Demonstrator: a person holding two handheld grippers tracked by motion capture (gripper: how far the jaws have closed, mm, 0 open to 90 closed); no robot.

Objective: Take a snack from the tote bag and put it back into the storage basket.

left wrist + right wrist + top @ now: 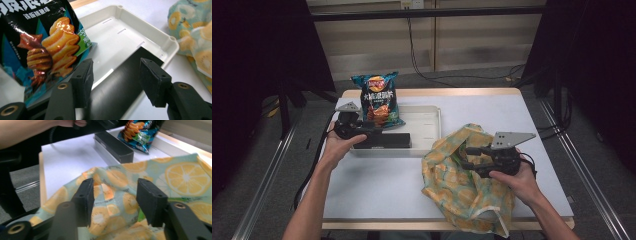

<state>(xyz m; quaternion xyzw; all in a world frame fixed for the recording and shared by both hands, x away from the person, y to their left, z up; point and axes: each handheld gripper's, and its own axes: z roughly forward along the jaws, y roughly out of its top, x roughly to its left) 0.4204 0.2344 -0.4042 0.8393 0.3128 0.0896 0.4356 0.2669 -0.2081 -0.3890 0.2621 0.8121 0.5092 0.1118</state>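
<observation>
A blue chip bag (379, 100) (42, 42) leans at the back left of a white tray (427, 120) (117, 32). Along the tray's front edge lies a long black box (389, 140) (120, 85) (113, 145). My left gripper (371, 131) (116, 67) is open at the box's left end, one jaw on each side of it. At the front right a lemon-print cloth bag (462, 185) (175, 175) is crumpled on the table. Over its top edge, my right gripper (467, 157) (115, 187) is open with folds of cloth between and behind its jaws.
The white table top (382, 185) ends in a wooden front edge. Black frame posts and cables stand behind and beside the table. A corner of the cloth bag (195, 32) lies just right of the tray.
</observation>
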